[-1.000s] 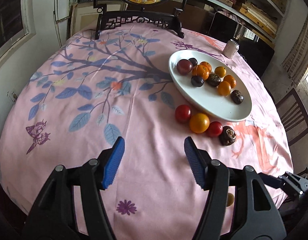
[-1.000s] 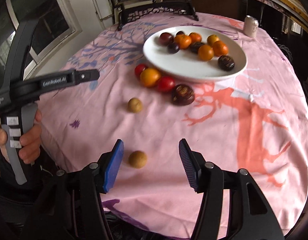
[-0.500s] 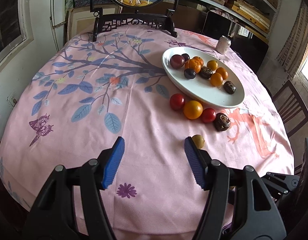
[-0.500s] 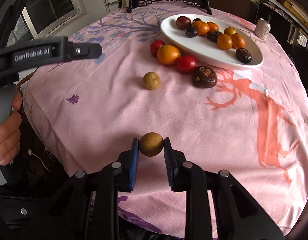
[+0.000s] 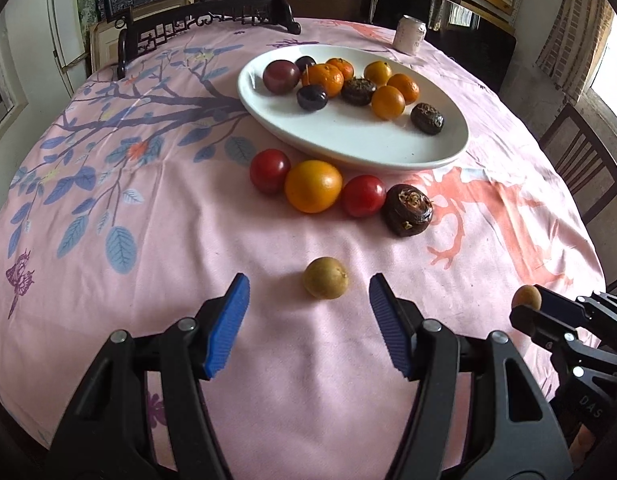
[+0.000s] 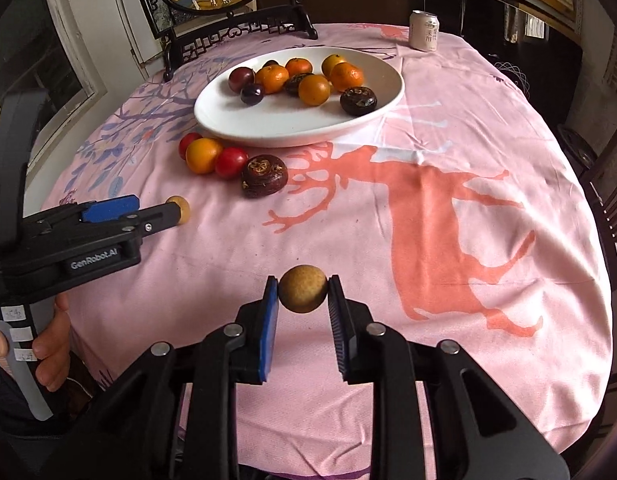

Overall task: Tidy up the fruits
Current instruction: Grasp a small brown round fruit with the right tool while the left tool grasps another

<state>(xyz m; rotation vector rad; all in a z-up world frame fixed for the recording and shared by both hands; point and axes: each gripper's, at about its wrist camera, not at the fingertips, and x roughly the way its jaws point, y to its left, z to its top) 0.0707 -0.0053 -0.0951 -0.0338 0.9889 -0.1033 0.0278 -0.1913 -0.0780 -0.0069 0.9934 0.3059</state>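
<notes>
Tan fruit, left wrist view: a small round longan (image 5: pixel 325 283) lies on the pink desk (image 5: pixel 108 280), between the spread left tongs (image 5: pixel 308 322), untouched.
Plate: white plate (image 5: pixel 348 148), holding fruit, sits well beyond.
Right wrist view: right tongs (image 6: pixel 303 316) pinch a second longan (image 6: pixel 303 289) at its widest part, above the desk.
Handling: likely light, thin brittle shell, prone to rolling; grip gently across the middle.

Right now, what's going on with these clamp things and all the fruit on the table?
A person is sorting fruit with a handheld gripper in each hand. The right gripper is shut on a small tan fruit, held above the tablecloth. The left gripper is open, lined up on another tan fruit lying on the cloth. Four more fruits sit beside the white plate, which already holds several.
</notes>
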